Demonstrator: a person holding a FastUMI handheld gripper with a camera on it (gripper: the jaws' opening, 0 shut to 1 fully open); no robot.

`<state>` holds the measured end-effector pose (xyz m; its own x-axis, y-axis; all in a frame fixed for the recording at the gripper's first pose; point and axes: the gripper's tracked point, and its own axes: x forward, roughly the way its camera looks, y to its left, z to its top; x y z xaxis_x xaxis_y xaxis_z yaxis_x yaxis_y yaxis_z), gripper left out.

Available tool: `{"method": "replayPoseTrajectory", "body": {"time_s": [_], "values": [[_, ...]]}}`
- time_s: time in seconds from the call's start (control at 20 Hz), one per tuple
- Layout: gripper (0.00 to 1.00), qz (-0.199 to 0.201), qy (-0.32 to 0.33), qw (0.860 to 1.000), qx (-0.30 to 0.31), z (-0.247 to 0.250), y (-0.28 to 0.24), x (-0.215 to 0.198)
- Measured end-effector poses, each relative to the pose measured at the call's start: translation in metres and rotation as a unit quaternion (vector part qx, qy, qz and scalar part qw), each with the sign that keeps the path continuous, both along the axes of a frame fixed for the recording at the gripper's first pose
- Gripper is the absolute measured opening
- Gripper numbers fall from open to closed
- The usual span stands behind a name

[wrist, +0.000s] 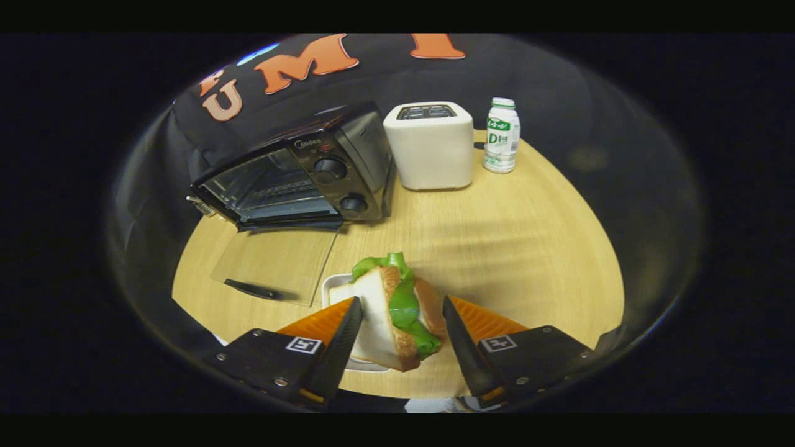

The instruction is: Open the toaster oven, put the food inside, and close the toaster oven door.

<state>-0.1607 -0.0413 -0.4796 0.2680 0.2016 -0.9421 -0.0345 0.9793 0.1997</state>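
One sandwich (397,310) — white bread with green lettuce sticking out at the top and side — is seen between the two fingers of the gripper (400,338). The left finger is touching the bread; the right finger is close beside the crust, and contact there cannot be told for certain. The sandwich is tilted, its lower end over a small white tray (334,287) that sits on the wooden table (528,248), so it is partly over the tray and partly over bare wood.

Beyond the fingers, to the left, the black toaster oven (298,171) is found with its glass door (273,264) folded down flat onto the table, the handle (258,290) at its near edge — the inner rack is visible. Just beside the oven on the right stands a white toaster (430,146), and next to that a small white bottle (502,135) with a green label.
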Motion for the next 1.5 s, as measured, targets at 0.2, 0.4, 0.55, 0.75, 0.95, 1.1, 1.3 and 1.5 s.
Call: {"method": "replayPoseTrajectory", "body": {"time_s": [0.2, 0.4, 0.55, 0.75, 0.95, 1.1, 1.3, 1.5], "values": [[0.54, -0.042, 0.035, 0.996, 0.076, 0.011, 0.014, -0.004], [0.3, -0.082, 0.029, 0.993, 0.083, 0.013, 0.005, -0.006], [0.29, -0.095, 0.023, 0.992, 0.081, 0.019, 0.001, -0.01], [0.27, -0.122, 0.012, 0.989, 0.08, 0.03, -0.007, -0.008], [0.27, -0.172, -0.019, 0.978, 0.12, 0.063, -0.006, 0.009], [0.27, -0.185, -0.042, 0.97, 0.151, 0.083, 0.007, 0.023], [0.27, -0.191, -0.047, 0.958, 0.209, 0.094, 0.051, 0.034], [0.27, -0.208, -0.037, 0.943, 0.255, 0.079, 0.098, 0.042]]}}
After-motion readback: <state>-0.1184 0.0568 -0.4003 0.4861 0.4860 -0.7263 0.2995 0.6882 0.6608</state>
